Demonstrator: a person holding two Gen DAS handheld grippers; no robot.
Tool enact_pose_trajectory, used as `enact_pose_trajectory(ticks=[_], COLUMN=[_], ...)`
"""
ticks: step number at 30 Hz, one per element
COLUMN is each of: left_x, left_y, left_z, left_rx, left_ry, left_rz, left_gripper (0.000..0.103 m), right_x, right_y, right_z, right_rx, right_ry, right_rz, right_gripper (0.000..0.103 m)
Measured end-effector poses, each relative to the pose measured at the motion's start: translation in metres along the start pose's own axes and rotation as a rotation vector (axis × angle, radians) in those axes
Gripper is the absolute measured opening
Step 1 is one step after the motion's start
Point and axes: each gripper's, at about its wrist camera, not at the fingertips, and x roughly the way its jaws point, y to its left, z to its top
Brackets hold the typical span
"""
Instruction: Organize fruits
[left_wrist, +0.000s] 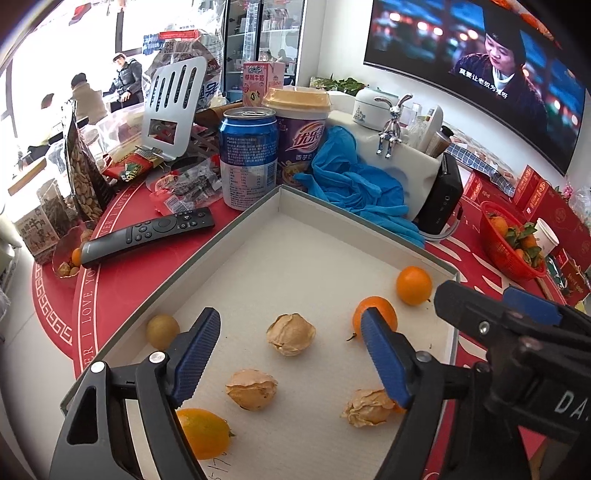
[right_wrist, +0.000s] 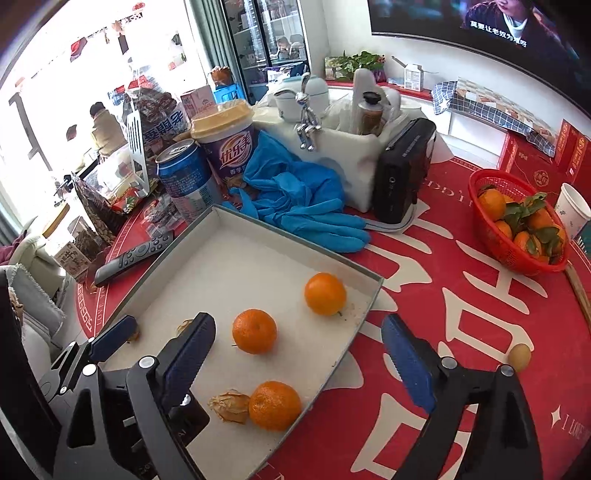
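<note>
Big red table (right_wrist: 461, 295) spread wide, and on it the tray (left_wrist: 258, 266), a shallow white box with low walls, holding the fruit; both claws gape wide and carry nothing. Left claw (left_wrist: 291, 354) hangs over the tray's middle, a husk fruit (left_wrist: 291, 334) right between its fingers, another (left_wrist: 251, 394) nearer the camera, a third (left_wrist: 367, 407) tucked against the right finger; right claw (right_wrist: 299, 354) straddles the tray's near right wall, one finger inside, one out over the cloth.

Oranges next: one far (right_wrist: 325, 293) by the right wall, one mid-tray (right_wrist: 254, 331), one near (right_wrist: 275, 405) touching a husk fruit, a fourth (left_wrist: 203, 432) low at the left claw's side; one small yellow fruit (right_wrist: 519, 357) sits stray on the cloth, well outside the tray; a greenish one (left_wrist: 162, 331) hugs the left wall.

My read: sorting by kind is barely begun. For the centred husk fruit, drop straight, close gently; that papery shell will likely crush. Room: the tray's far half is bare, good for grouping; walls are low but will catch a finger; the can (left_wrist: 248, 158) and gloves (right_wrist: 295, 199) crowd the far rim; the two claws sit close, so move one at a time.
</note>
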Motion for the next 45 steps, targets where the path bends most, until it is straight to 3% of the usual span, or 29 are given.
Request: enact_pose_trajectory(ticks=[6, 7, 10, 16, 18, 23, 30, 36, 45], left_x=[-0.016, -0.019, -0.031, -0.043, -0.041, -0.031, -0.015, -0.014, -0.014], left_y=[-0.021, -0.026, -0.046, -0.097, -0.113, -0.146, -0.156, -0.163, -0.164], left_z=[-0.003, -0.004, -0.009, -0.032, -0.042, -0.069, -0.091, -0.105, -0.107], left_rx=[0.057, 0.072, 0.127, 0.235, 0.268, 0.374, 0.435, 0.499, 0.499], left_ry=[-0.046, -0.056, -0.080, 0.005, 0.045, 0.103, 0.176, 0.160, 0.156], left_rz=[-0.083, -0.096, -0.177, -0.427, -0.454, -0.376, -0.333, -0.280, -0.283], left_gripper=[0.082, 0.082, 0.084, 0.092, 0.093, 0.093, 0.093, 0.095, 0.102], right_x=[-0.020, -0.025, -0.040, -0.074, -0.084, -0.090, -0.086, -0.077, -0.076], right_y=[-0.036, -0.045, -0.073, -0.141, -0.164, -0.207, -0.239, -0.233, -0.229], right_z=[-0.009, -0.012, -0.023, -0.055, -0.070, -0.109, -0.152, -0.148, -0.153], right_rx=[0.064, 0.077, 0.129, 0.295, 0.341, 0.389, 0.435, 0.366, 0.355], right_ry=[-0.010, -0.021, -0.042, -0.062, -0.064, -0.011, 0.021, 0.076, 0.045], right_rz=[-0.034, -0.044, -0.064, -0.110, -0.142, -0.276, -0.371, -0.426, -0.447], right_gripper=[0.093, 0.103, 0.103, 0.103, 0.103, 0.103, 0.103, 0.103, 0.103])
